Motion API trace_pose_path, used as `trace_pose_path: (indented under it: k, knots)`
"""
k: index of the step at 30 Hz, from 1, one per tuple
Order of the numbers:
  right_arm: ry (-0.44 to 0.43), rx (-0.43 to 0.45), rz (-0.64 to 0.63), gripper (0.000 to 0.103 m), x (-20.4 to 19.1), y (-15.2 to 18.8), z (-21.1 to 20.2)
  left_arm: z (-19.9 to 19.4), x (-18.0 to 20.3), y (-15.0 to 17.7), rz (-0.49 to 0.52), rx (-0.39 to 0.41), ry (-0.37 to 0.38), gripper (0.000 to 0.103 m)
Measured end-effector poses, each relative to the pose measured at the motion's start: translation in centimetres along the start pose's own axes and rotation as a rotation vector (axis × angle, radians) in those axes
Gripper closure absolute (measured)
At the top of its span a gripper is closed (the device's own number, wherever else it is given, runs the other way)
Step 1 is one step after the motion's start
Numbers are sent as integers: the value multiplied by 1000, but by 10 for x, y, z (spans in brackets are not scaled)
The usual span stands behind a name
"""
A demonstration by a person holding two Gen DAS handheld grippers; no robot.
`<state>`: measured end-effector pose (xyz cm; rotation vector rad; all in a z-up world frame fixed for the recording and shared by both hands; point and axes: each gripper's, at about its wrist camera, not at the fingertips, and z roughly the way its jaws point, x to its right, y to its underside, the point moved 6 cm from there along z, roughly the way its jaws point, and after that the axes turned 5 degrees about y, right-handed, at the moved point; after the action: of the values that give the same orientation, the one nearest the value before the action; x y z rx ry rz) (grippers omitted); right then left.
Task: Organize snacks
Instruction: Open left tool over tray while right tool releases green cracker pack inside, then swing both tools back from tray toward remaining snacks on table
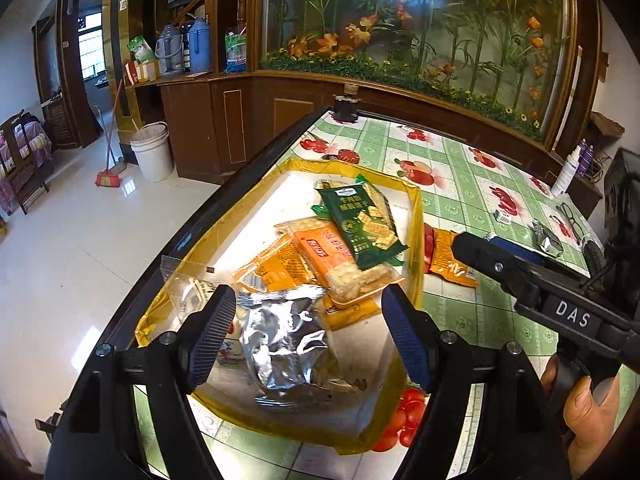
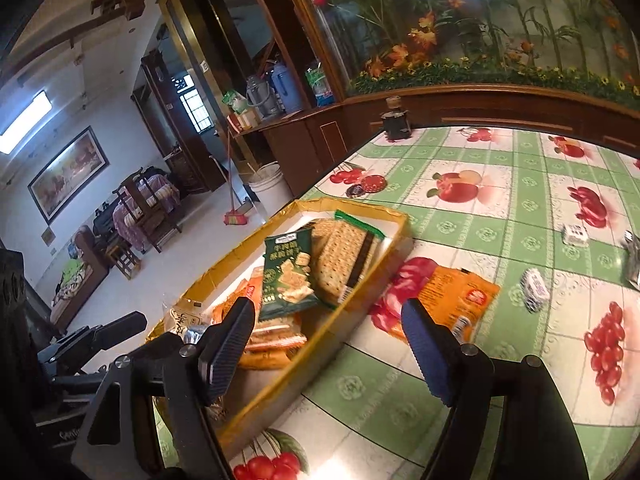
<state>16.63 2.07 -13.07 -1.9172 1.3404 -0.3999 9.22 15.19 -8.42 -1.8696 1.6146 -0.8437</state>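
Observation:
A shallow yellow tray (image 1: 418,216) (image 2: 352,202) sits at the table's left edge. It holds a green cracker packet (image 1: 360,224) (image 2: 286,276), orange packets (image 1: 320,252) and a crumpled silver foil packet (image 1: 280,344). My left gripper (image 1: 310,336) hangs open above the foil packet, pads clear of it. My right gripper (image 2: 328,344) is open over the tray's right wall, empty. An orange packet (image 2: 456,300) (image 1: 452,264) lies on the tablecloth just outside the tray, ahead of the right finger. In the left wrist view the right gripper (image 1: 480,248) reaches in from the right, held by a hand (image 1: 580,408).
Small white wrapped sweets (image 2: 534,288) (image 2: 574,234) and a silver wrapper (image 2: 634,260) lie to the right. A dark jar (image 1: 346,108) stands at the table's far edge, glasses (image 1: 568,216) and a spray bottle (image 1: 568,172) far right. Floor drops off left of the tray.

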Motion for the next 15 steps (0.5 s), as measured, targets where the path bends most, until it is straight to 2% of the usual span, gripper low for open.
trace_pose_path:
  k: [4, 9, 15]
  knots:
    - [45, 14, 20, 25, 27, 13, -20, -3, 18, 0, 26, 4, 22, 27]
    - [151, 43, 95, 23, 88, 31, -54, 2, 55, 4, 72, -13, 78, 27]
    - [232, 56, 229, 23, 156, 46, -83, 24, 103, 16, 115, -92, 149, 27]
